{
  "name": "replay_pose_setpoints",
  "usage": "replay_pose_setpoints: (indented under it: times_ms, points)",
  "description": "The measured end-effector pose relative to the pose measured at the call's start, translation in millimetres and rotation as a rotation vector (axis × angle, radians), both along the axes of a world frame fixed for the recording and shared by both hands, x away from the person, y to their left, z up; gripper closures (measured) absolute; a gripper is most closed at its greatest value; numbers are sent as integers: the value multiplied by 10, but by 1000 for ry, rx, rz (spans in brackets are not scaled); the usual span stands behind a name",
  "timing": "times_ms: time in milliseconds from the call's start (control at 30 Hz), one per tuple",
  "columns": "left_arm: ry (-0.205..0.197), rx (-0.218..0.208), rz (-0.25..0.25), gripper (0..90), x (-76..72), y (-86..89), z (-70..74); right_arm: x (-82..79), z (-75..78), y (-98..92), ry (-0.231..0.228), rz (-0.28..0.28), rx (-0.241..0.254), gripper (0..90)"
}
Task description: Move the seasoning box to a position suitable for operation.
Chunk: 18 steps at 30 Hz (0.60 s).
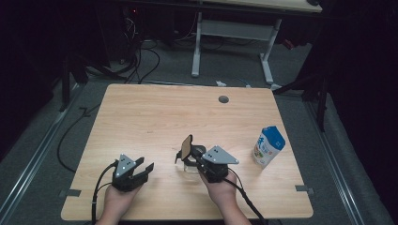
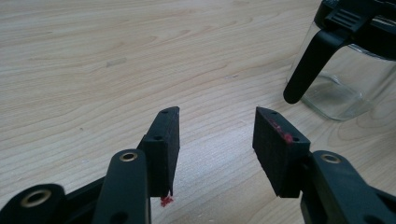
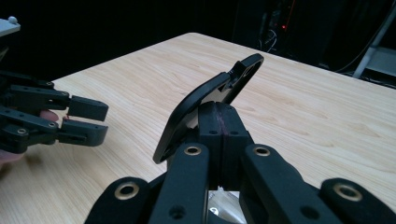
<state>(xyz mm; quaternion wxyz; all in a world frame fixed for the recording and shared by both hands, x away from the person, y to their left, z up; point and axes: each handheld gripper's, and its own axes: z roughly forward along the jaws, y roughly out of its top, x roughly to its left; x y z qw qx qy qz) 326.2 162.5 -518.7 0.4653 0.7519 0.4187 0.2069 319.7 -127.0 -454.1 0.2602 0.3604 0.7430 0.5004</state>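
The right tool (image 1: 191, 151) is clamped fully shut on the hinged black lid (image 3: 210, 100) of a clear glass jug (image 2: 348, 79), holding that lid tipped up and open above the jug's mouth. The jug itself stands on the wooden surface (image 1: 155, 117) directly beneath this tool, its black handle (image 2: 315, 60) turned toward the other hand.

The left tool (image 1: 143, 169) sits low over the surface, its jaws parted about halfway with nothing between them. Ahead of it and off to its right stands the jug, close by but not touching.

A blue and white carton (image 1: 268, 146) stands upright well off to the far side of the right tool, apart from both.

Risks noted: the grip on the lid is on a thin edge; any twist of the right hand could strain the hinge or drag the unsupported jug over. In my judgement the jug needs steadying, as glass on smooth wood may slide. An approach by the left tool that clips the handle could tip it.
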Motion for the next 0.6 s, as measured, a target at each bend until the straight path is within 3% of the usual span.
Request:
replay_pose_setpoints:
  times_ms: [600]
  points:
    - [2,-4,-10,516,-10,-20,-5,26,29,199,-2,37,-17,898]
